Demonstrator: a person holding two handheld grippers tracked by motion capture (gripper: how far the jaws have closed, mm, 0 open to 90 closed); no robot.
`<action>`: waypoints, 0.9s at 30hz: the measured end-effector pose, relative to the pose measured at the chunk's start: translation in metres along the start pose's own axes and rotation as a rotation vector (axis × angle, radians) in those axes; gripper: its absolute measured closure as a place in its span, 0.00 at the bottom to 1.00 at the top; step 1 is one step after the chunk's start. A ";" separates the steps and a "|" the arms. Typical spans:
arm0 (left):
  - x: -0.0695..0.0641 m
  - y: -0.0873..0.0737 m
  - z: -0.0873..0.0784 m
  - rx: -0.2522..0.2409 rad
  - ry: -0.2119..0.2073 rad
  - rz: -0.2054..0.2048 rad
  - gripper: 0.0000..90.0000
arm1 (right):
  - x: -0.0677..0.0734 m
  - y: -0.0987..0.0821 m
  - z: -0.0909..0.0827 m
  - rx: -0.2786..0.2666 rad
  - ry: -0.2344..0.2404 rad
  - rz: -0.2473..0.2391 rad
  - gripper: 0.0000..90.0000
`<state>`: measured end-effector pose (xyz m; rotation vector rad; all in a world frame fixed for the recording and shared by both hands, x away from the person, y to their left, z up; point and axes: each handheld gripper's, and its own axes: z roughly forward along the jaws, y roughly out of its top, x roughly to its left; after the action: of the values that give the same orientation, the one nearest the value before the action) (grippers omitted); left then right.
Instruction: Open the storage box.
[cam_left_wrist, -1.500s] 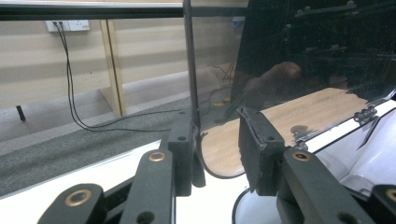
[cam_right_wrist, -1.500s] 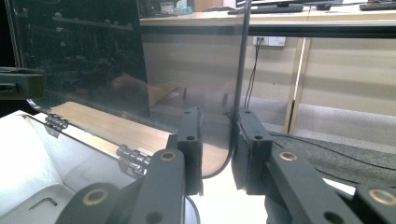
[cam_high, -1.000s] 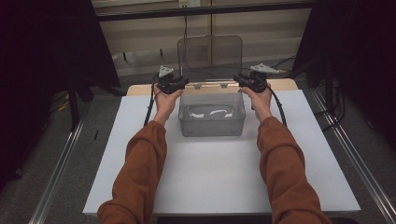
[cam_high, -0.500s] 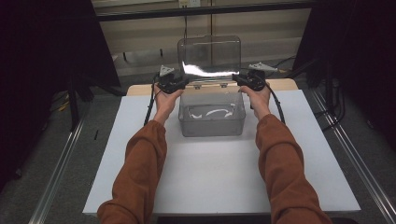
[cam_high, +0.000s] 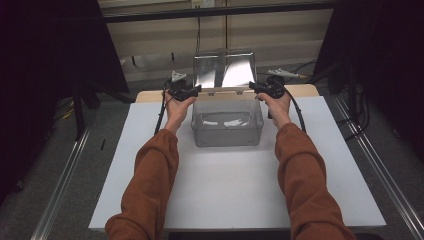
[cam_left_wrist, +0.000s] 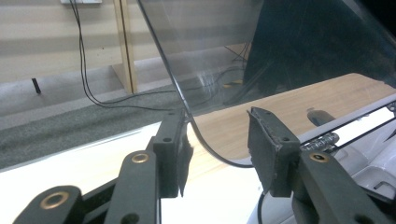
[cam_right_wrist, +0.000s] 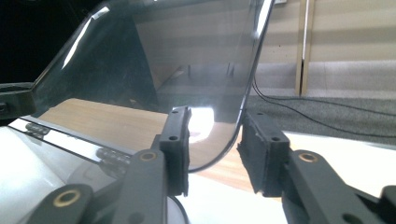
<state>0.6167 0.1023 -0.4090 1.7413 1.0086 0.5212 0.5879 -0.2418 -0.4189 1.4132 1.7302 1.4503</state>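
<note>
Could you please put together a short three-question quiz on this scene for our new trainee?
1. True or false: the clear lid of the clear box is lying flat and shut.
2. In the left gripper view, which lid corner sits between the jaws of the left tool: A. a rounded corner, B. a square corner with a handle?
3. What do the box and both forearms rest over?

Key
1. False: the lid stands raised on its hinge at the far side.
2. A. Its jaws have just been opening, with a gap beside the lid edge; the right tool has done likewise.
3. The white table top.
</note>
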 end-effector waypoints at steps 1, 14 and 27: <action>0.000 0.000 0.000 0.007 -0.002 0.014 0.64 | 0.000 -0.001 0.001 0.004 -0.009 -0.003 0.71; -0.002 0.004 -0.001 -0.023 -0.013 -0.053 0.50 | 0.004 -0.002 0.003 -0.002 -0.062 -0.021 0.67; -0.004 0.001 -0.003 -0.019 -0.004 -0.014 0.33 | 0.009 0.002 -0.007 -0.025 -0.045 -0.065 0.54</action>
<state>0.6127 0.1000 -0.4068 1.7170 1.0096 0.5164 0.5799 -0.2372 -0.4125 1.3540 1.7090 1.3905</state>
